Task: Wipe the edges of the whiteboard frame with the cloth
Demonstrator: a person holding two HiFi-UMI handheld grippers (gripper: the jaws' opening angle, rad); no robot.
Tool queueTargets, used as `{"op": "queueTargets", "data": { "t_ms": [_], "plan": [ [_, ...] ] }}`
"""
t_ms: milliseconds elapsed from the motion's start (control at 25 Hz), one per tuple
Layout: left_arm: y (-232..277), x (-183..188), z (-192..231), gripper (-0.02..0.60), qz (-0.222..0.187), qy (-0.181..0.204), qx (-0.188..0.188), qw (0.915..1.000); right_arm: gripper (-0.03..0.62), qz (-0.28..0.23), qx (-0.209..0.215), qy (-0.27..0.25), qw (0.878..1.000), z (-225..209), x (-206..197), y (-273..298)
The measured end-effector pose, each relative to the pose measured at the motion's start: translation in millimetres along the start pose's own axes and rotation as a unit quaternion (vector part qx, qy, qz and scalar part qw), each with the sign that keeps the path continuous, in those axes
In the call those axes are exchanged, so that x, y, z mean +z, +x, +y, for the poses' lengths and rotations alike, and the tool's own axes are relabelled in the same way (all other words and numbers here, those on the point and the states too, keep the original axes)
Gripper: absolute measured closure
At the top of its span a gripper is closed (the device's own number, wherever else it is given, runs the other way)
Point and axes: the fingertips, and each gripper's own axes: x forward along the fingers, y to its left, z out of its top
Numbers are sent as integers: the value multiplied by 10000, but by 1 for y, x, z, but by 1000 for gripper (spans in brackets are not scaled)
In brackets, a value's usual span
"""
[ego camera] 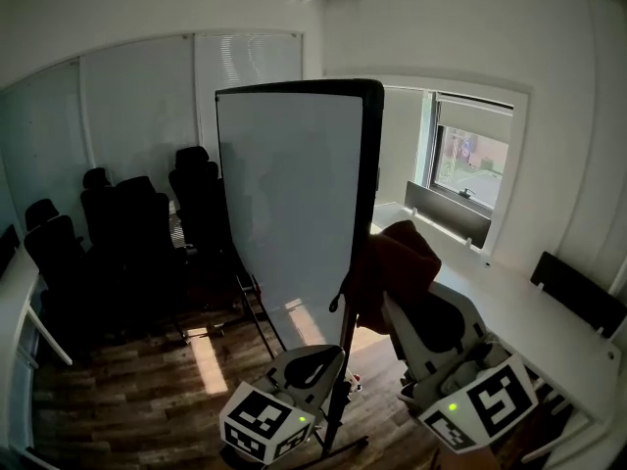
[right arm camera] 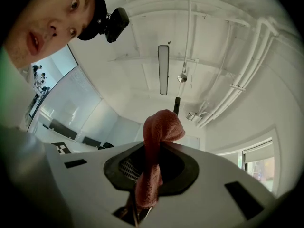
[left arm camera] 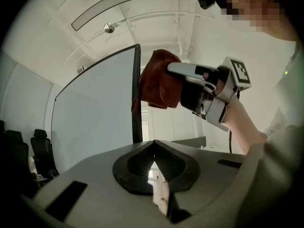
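Note:
The whiteboard (ego camera: 289, 204) stands upright on a wheeled stand, with a black frame (ego camera: 367, 164) along its top and right edge. A red-brown cloth (ego camera: 397, 262) is bunched against the frame's right edge, about halfway up. My right gripper (ego camera: 394, 300) is shut on it. In the right gripper view the cloth (right arm camera: 153, 160) sticks up from between the jaws. My left gripper (ego camera: 315, 352) hangs low beside the stand's pole, shut with nothing in it. From the left gripper (left arm camera: 153, 144) view, the cloth (left arm camera: 159, 80) touches the black frame edge (left arm camera: 137, 94).
Several black office chairs (ego camera: 127, 233) crowd the left side behind the board. A white counter (ego camera: 529, 311) runs along the right wall under a window (ego camera: 470, 169). The stand's black legs (ego camera: 338, 446) spread over the wooden floor (ego camera: 147, 390) near my grippers.

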Motion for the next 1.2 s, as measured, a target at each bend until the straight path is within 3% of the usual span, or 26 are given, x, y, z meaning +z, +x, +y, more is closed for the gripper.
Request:
{"op": "queueTargets", "data": {
  "t_ms": [200,680,1200],
  "plan": [
    [13,13,5,572,-18,151,-143,9998,542,-256,-64,-373,9990,-23,31,26],
    [17,26,20,572,-72,395,-243,9989,542,-485,-369,-582,9964,-66,81,74],
    [23,16,21,572,-109,290,-314,9990,542,-99,-441,-735,9963,-60,60,75]
  ]
}}
